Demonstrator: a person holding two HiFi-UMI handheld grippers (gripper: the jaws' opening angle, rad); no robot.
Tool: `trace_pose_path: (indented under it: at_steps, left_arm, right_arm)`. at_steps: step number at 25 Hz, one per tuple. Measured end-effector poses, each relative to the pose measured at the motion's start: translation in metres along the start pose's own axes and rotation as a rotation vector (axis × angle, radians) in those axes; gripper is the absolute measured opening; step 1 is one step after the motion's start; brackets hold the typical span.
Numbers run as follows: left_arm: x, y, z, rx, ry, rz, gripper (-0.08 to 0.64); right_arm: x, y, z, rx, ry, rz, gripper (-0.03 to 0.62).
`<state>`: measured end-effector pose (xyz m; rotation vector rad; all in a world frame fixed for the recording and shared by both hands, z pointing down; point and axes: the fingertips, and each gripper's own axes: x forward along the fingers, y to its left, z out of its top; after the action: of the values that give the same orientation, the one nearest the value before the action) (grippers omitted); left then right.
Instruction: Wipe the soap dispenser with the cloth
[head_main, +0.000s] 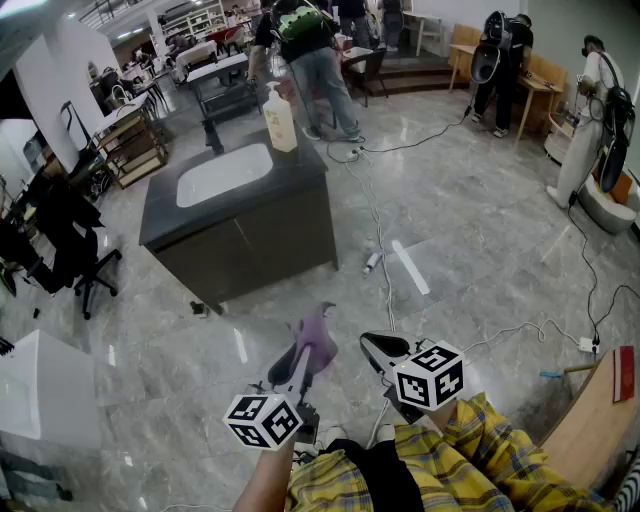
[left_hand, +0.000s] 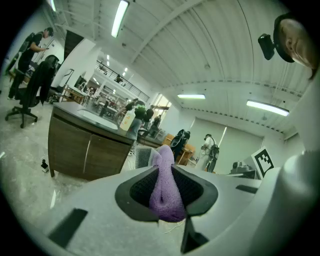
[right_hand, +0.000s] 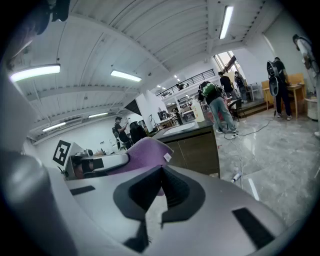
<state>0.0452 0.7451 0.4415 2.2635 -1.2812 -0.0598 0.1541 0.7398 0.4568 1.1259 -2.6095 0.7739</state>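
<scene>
The cloth (head_main: 318, 335), purple in colour, is clamped between the jaws of the left gripper (head_main: 303, 358). In the left gripper view the fabric is seen bunched between the two dark pads, with one end projecting beyond the jaw tips. The jaws of the right gripper (head_main: 377, 348) are closed together, and nothing is held between them. Both grippers are held low in the head view, just beside each other, above a grey marble floor (head_main: 470, 230).

The soap dispenser (head_main: 279, 120), a pale bottle with a white pump, is stood upright on the far right corner of the dark vanity cabinet (head_main: 250, 240), just beside the white sink basin (head_main: 225, 173). The dispenser is well apart from both grippers and is touched by neither.

A white cable (head_main: 381, 235) is laid across the floor to the right of the cabinet. A black office chair (head_main: 88, 272) is placed to its left. Several persons are seen standing in the background near wooden desks.
</scene>
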Motion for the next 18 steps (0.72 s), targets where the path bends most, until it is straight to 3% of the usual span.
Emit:
trace_pose_path:
  at_steps: [7,18]
  left_arm:
    - [-0.009,0.013,0.019,0.008,-0.031,0.013,0.066]
    - [-0.025,0.049,0.027,-0.012,-0.026,-0.008,0.066]
  right_arm:
    - [0.009,0.005,0.022,-0.011,-0.036,-0.001,0.006]
    - [0.042,0.031,0.022,0.037,-0.046,-0.002,0.006]
